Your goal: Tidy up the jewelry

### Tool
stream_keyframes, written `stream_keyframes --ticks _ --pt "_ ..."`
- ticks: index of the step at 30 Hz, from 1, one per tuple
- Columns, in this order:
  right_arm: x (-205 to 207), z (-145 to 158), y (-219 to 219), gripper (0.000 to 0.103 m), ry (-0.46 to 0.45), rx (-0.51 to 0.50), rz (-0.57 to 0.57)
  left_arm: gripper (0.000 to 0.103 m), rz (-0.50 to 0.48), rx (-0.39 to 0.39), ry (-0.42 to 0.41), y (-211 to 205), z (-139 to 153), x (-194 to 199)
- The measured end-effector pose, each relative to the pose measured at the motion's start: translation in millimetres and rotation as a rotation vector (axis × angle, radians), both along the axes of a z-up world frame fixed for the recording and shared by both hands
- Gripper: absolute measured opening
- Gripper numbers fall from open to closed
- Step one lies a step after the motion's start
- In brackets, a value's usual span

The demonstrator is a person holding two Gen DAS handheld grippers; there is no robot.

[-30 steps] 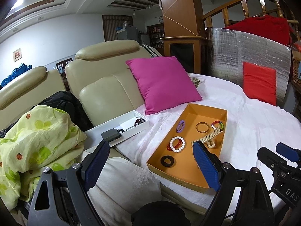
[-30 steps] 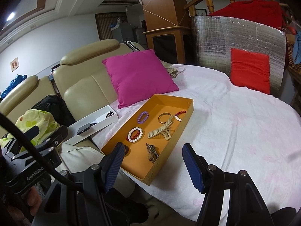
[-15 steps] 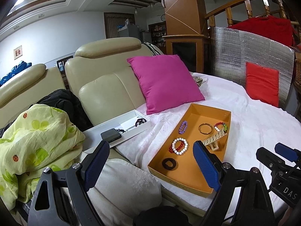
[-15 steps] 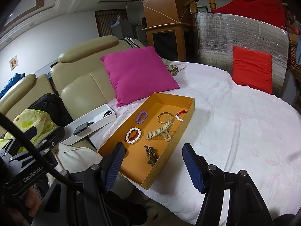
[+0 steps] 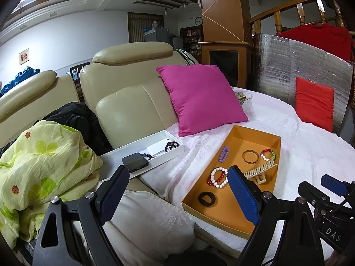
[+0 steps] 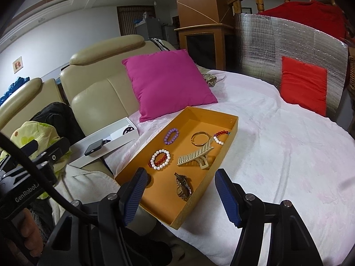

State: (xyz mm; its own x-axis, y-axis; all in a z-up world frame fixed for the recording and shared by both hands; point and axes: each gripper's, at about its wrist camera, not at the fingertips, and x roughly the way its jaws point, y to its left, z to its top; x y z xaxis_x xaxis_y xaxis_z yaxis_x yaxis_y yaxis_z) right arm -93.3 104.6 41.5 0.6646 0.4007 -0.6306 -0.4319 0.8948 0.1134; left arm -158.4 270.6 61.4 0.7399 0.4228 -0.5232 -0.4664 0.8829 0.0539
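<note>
Both wrist cameras look forward and downward from nearby, sharing the orange tray (image 5: 253, 230) (image 6: 224, 153) on the bed (image 5: 310, 146) (image 6: 288, 146).

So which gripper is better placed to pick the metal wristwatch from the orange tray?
Probably right: the right gripper, open and empty, points at the metal wristwatch in the orange tray. The left gripper sits beside that tray.

1. A cream leather sofa (image 5: 124, 102) fills the frame's left, a pink cushion (image 5: 202, 97) leaning against it.
2. Upper right: a wooden pillar (image 5: 221, 11) and railing (image 5: 310, 11).
3. White wall (image 5: 66, 44) (one small picture (image 5: 24, 56)) upper left.
</note>
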Motion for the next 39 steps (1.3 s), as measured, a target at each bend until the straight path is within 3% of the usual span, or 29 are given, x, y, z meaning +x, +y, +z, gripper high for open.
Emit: stream_keyframes --ticks 17,39 --pt "30.9 -18.5 24.2 0.068 0.048 -0.012 0.004 0.090 0.003 -0.016 0.028 24.0 -6.5 29.9" --pt "47.3 -23.8 30.8 0.068 0.055 0.000 0.035 0.090 0.033 0.011 0.033 20.8 0.5 41.4"
